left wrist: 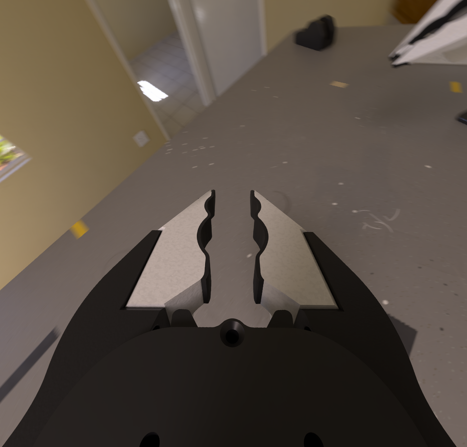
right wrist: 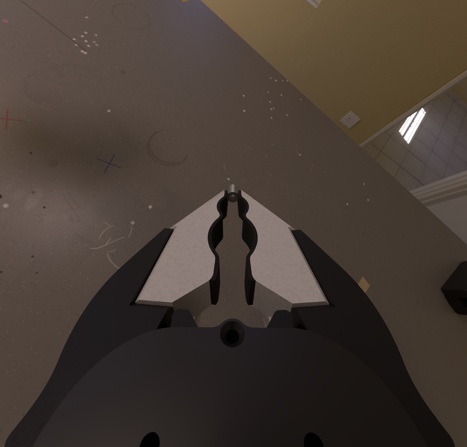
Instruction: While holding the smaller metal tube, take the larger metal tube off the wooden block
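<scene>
My right gripper (right wrist: 232,194) is shut on the smaller metal tube (right wrist: 232,192), a short grey cylinder pinched between the fingertips, its open end facing the camera. It hangs above the grey table (right wrist: 126,131). My left gripper (left wrist: 232,194) is open and empty above the same table (left wrist: 328,156), with a clear gap between its fingers. The other gripper (left wrist: 429,25) shows at the top right of the left wrist view as a blurred white and black shape. The larger metal tube and the wooden block are not in either view.
A black block-shaped object (left wrist: 316,34) stands at the far end of the table; a black object (right wrist: 454,290) also shows at the right edge of the right wrist view. The table edge runs diagonally, with a yellow wall (right wrist: 328,42) and tiled floor (right wrist: 417,151) beyond.
</scene>
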You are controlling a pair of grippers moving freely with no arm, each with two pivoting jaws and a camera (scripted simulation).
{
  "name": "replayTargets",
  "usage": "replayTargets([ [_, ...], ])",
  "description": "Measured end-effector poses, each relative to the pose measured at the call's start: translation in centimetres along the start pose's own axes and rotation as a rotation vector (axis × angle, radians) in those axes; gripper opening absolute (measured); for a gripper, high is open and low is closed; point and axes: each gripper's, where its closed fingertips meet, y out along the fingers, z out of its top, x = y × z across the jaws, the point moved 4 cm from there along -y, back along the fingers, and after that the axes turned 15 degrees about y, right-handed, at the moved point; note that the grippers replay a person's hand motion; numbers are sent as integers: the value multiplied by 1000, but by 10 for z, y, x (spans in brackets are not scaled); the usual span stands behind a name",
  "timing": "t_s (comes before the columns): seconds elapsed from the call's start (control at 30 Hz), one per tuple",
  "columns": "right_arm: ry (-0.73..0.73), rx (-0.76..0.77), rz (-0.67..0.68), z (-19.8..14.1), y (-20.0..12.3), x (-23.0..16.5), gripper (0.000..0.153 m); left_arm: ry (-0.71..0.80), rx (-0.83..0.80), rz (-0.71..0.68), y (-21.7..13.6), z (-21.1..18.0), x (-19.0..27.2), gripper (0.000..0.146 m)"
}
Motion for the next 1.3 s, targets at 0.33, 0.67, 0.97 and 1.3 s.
replayTargets([
  [0.33, -73, -42, -30, 11, 7, -14, 7, -285, -234, 336, -185, -147, -122, 26],
  [0.67, -138, -99, -61, 18, 20, -27, 7, -435, -552, 279, -251, -280, -132, 14],
  [0.97, -166, -135, -48, 21, 33, -34, 7, -471, -804, 210, -261, -346, -137, 4],
  [1.3, -177, -213, -43, 15, 49, -38, 7, -597, -889, 36, -247, -383, -117, 4],
])
